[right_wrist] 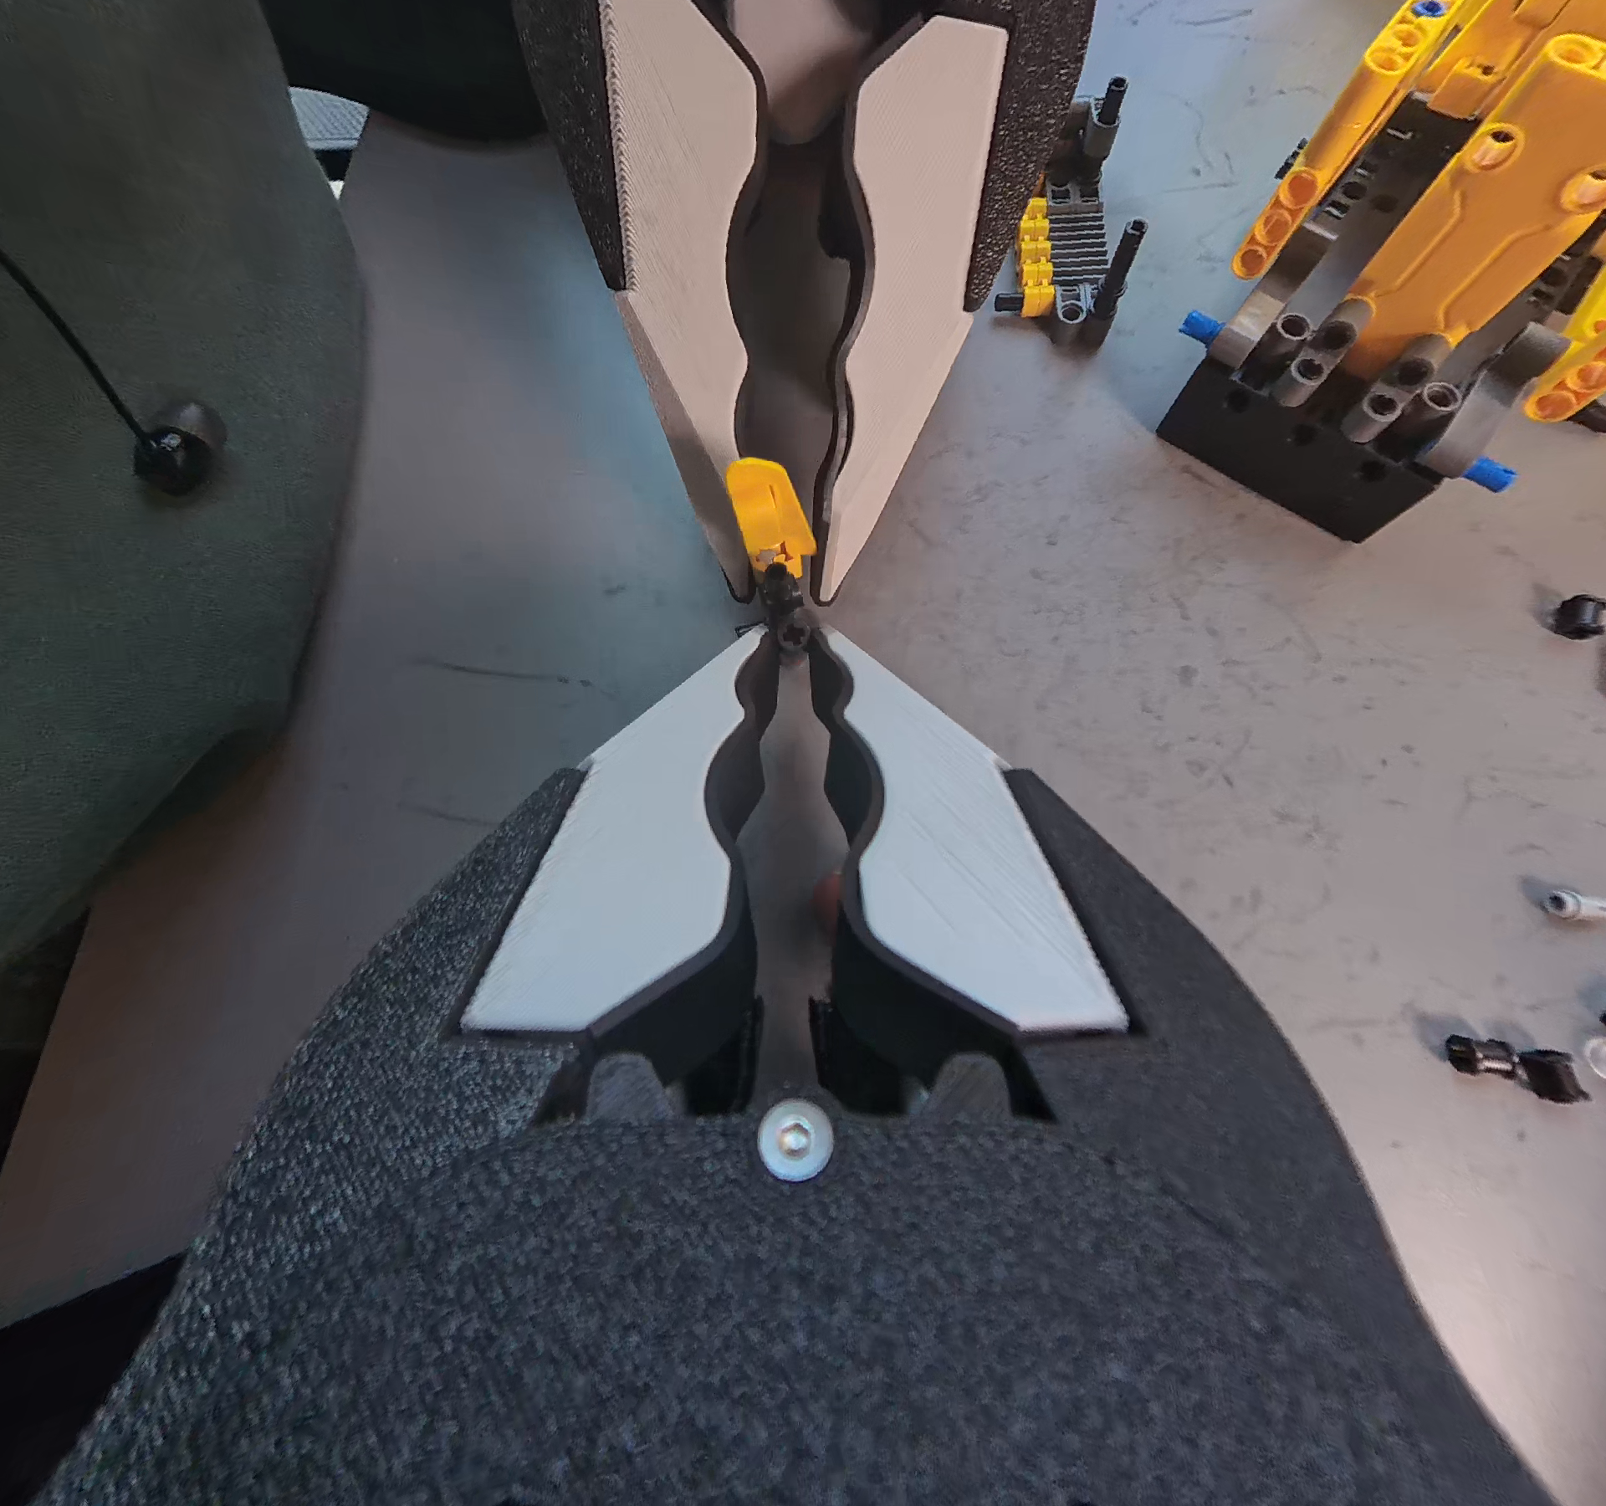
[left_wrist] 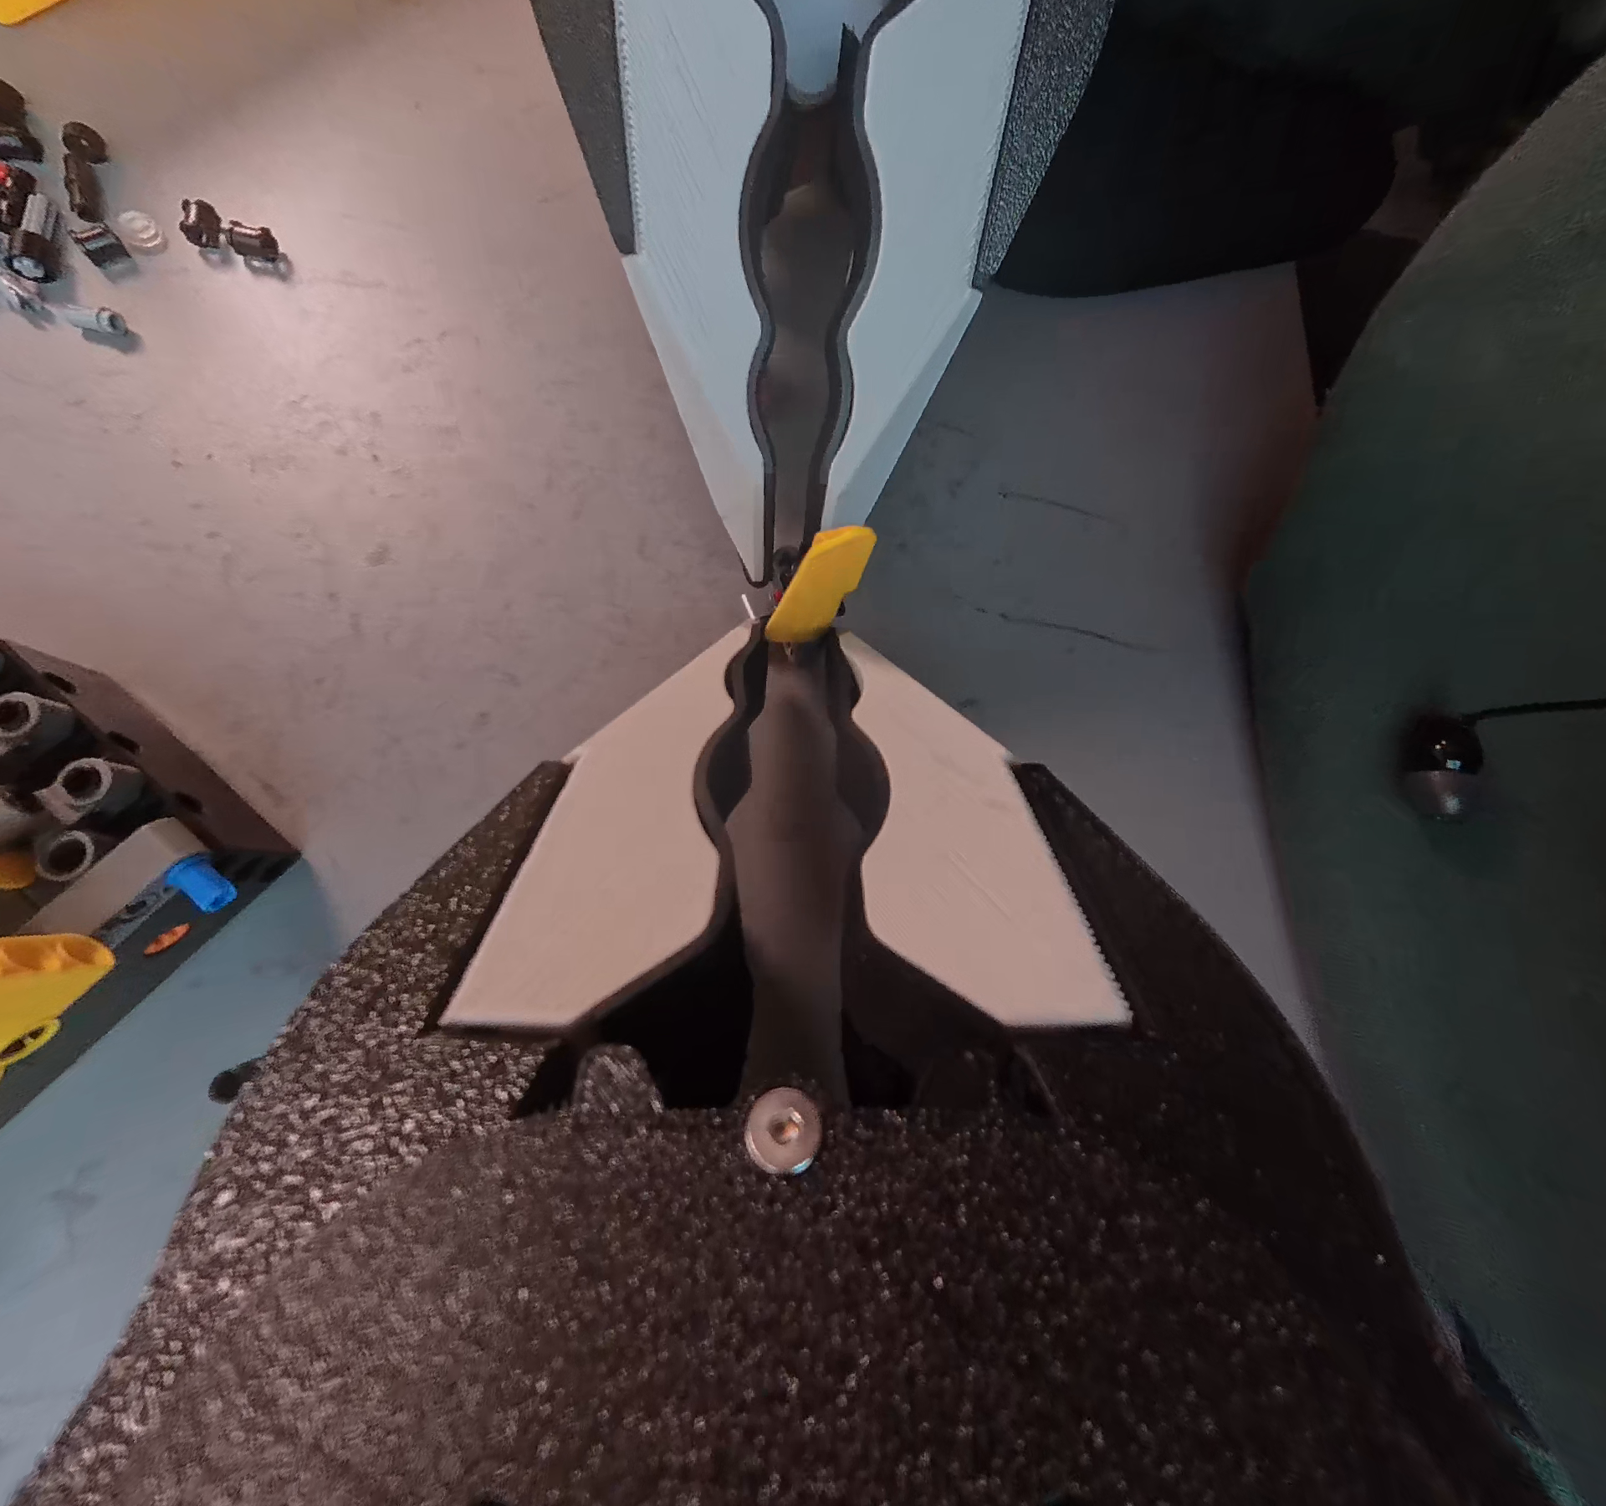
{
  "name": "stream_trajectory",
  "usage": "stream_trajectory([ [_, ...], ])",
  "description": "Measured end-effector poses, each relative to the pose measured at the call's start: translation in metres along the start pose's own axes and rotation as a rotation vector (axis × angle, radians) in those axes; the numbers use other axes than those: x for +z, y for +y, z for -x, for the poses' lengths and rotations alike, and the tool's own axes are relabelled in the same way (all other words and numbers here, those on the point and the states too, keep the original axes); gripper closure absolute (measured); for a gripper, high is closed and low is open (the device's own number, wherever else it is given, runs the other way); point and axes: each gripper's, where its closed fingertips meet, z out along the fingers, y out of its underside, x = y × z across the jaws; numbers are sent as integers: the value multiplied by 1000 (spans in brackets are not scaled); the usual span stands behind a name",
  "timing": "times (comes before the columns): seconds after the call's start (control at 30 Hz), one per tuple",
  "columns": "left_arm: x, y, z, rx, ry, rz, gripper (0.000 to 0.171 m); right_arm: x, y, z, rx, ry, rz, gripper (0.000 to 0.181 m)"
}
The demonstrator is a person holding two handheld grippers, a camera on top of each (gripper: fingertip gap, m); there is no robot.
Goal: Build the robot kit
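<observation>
text: none readable | labels/brands/numbers/signs: none legible in either wrist view | small parts too blurred to tell

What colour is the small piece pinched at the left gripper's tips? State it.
Yellow. The small piece shows best in the left wrist view, at the left gripper tips.

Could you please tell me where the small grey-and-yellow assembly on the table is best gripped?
Probably pinch its ribbed grey block across the width, coming down from above: it lies flat on the table, and thin black rods jut from its ends.
</observation>
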Motion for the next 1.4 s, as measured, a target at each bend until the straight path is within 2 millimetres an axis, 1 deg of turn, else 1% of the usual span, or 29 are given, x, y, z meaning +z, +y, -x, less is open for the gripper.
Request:
stream_trajectory([
  [0.33,1,5,-1,-14,19,47,160,5,2,1,-25,13,66,176],
  [0.63,2,10,-1,-26,25,90,160,7,4,1,-7,13,133,176],
  [0.73,2,11,-1,-25,28,91,160,8,3,1,-1,9,128,175],
  [0.83,2,11,-2,-21,29,87,160,7,2,1,-3,12,87,175],
  [0.9,2,12,-3,-11,28,94,160,7,1,2,-41,16,66,175],
  [0.97,2,11,-3,-8,28,93,160,4,0,3,-53,17,55,164],
  [1.03,2,12,-3,-5,32,94,160,1,-1,3,-66,25,61,163],
  [1.13,2,12,-3,9,32,96,160,2,-2,5,-110,28,78,164],
  [1.2,1,12,-2,15,37,95,160,3,1,2,-134,39,113,166],
  [1.27,1,12,-2,18,42,95,159,5,3,2,-145,35,126,175],
  [1.4,1,12,-1,21,40,91,159,5,2,1,-144,40,134,175],
])
